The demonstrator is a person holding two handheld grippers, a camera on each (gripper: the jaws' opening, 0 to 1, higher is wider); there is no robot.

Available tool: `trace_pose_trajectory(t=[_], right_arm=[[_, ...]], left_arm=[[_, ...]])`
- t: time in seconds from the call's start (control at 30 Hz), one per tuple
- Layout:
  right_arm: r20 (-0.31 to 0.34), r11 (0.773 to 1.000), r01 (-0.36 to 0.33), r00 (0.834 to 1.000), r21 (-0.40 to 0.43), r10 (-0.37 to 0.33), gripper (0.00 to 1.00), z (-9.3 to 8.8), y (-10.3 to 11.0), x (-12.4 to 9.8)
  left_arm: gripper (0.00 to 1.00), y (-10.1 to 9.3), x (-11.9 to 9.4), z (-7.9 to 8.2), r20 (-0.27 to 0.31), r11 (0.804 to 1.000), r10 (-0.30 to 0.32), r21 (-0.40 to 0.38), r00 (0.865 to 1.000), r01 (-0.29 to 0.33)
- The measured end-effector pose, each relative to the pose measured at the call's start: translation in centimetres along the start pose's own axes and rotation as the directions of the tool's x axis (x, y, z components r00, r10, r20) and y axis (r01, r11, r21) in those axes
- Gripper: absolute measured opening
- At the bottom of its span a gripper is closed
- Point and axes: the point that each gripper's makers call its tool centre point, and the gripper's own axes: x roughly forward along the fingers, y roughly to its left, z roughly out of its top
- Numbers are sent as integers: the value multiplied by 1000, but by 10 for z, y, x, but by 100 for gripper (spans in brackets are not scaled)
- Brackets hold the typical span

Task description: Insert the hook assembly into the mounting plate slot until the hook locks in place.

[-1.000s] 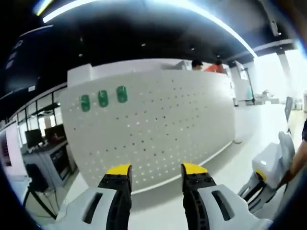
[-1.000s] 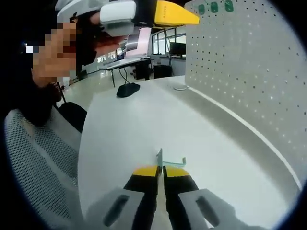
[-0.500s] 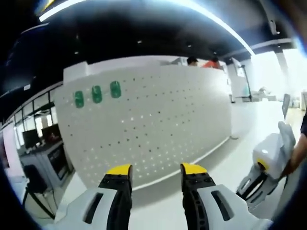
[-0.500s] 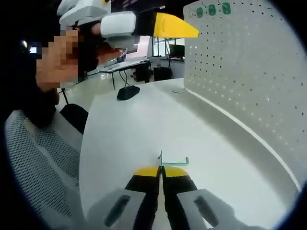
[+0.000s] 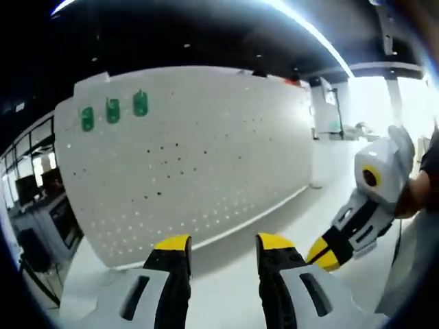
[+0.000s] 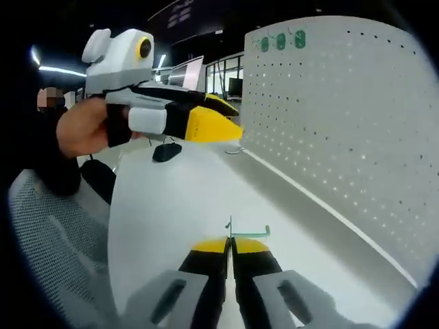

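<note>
We are clenching the right tool (image 6: 230, 241) on the pale green hook (image 6: 248, 232) over the white tabletop (image 6: 171, 199), left tool (image 5: 223, 241) released (yellow tips apart), white pegboard (image 5: 199, 151) standing at twelve o'clock, three green tabs (image 5: 112, 110) near its top.

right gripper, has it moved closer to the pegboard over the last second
Yes. In the left gripper view the right gripper has risen off the table and swung inward toward the pegboard, shut on the hook.
</note>
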Motion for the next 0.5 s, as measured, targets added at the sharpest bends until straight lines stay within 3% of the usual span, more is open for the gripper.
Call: trace_pose_trajectory(t=[0.07,0.37,0.43,0.5], right_arm=[[10,1000,12,1000,1,-12,0,2,-3,-5],[38,998,58,998,-8,-57,0,7,-4,-30],[45,998,68,997,-14,-68,0,8,-4,-36],[53,997,77,996,-18,-76,0,10,-4,-42]], left_arm=[[38,-10,2,-5,-10,998,-58,-33,998,58],[37,-38,8,-12,-20,976,-200,-93,980,197],[35,-48,8,-14,-17,959,-254,-134,967,250],[32,-59,8,-17,-9,926,-317,-216,948,308]])
